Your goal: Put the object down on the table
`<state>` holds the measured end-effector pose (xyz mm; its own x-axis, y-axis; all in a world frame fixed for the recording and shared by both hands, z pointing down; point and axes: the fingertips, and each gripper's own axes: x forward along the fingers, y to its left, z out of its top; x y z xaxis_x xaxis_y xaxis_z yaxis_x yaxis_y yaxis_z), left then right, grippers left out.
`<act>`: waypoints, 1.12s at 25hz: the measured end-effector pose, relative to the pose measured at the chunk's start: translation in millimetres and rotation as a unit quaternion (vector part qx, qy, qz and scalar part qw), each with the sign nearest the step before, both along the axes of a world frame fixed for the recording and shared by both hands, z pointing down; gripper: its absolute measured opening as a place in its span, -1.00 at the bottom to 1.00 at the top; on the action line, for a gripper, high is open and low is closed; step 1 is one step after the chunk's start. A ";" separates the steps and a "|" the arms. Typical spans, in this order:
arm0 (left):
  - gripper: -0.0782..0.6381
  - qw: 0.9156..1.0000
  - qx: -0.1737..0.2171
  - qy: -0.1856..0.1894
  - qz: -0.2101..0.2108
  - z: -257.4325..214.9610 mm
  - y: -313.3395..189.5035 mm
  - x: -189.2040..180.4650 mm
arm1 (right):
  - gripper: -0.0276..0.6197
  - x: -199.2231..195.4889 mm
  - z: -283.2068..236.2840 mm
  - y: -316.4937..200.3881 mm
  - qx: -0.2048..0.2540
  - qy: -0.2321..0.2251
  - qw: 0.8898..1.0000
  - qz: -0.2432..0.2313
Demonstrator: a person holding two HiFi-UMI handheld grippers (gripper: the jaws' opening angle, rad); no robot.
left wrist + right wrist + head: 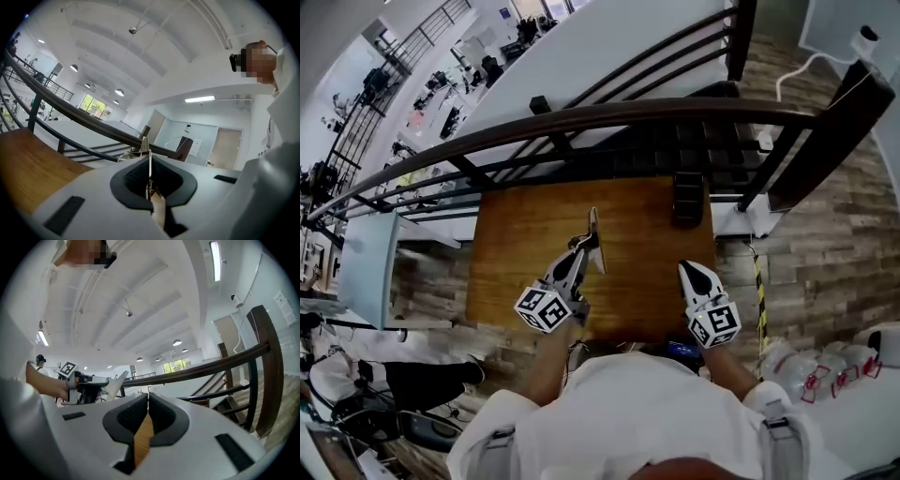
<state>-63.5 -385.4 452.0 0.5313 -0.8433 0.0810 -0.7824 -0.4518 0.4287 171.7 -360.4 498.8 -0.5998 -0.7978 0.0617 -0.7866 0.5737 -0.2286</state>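
A thin flat metal blade [594,234] sticks up and away from my left gripper [581,247], which is shut on it above the near left part of the wooden table [637,225]. In the left gripper view the blade [145,143] stands edge-on between the black pads [136,176], tip past the jaws. My right gripper [694,269] hovers over the table's near right side, shut with nothing in it; its pads [131,416] meet at the tips. The right gripper view also shows the left gripper [86,383] holding the blade [115,384], tilted upward.
A dark ribbed block [687,199] lies at the table's far right. A dark curved railing [581,117] runs just beyond the table's far edge, with a post [269,371] to the right. Bottles with red caps [825,370] stand on the floor at the right.
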 end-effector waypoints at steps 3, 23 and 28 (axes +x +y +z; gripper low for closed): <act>-0.73 0.999 -0.012 0.011 0.027 2.8 -12.4 12.5 | -0.83 3.5 1.0 -3.8 0.003 -0.002 1.000 0.018; -0.73 0.969 -0.124 0.160 0.140 55.0 -81.9 -4.7 | -0.83 -40.8 -30.2 -74.7 0.030 0.024 0.992 0.120; -0.73 0.950 -0.174 0.218 0.138 90.6 -85.3 0.8 | -0.83 -39.9 -24.0 -62.0 0.018 0.032 0.992 0.120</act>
<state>-62.7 -470.7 542.6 0.7752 -0.6297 0.0505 -0.3680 -0.3851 0.8464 131.8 -422.4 474.8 -0.3877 -0.9196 0.0634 -0.9139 0.3746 -0.1561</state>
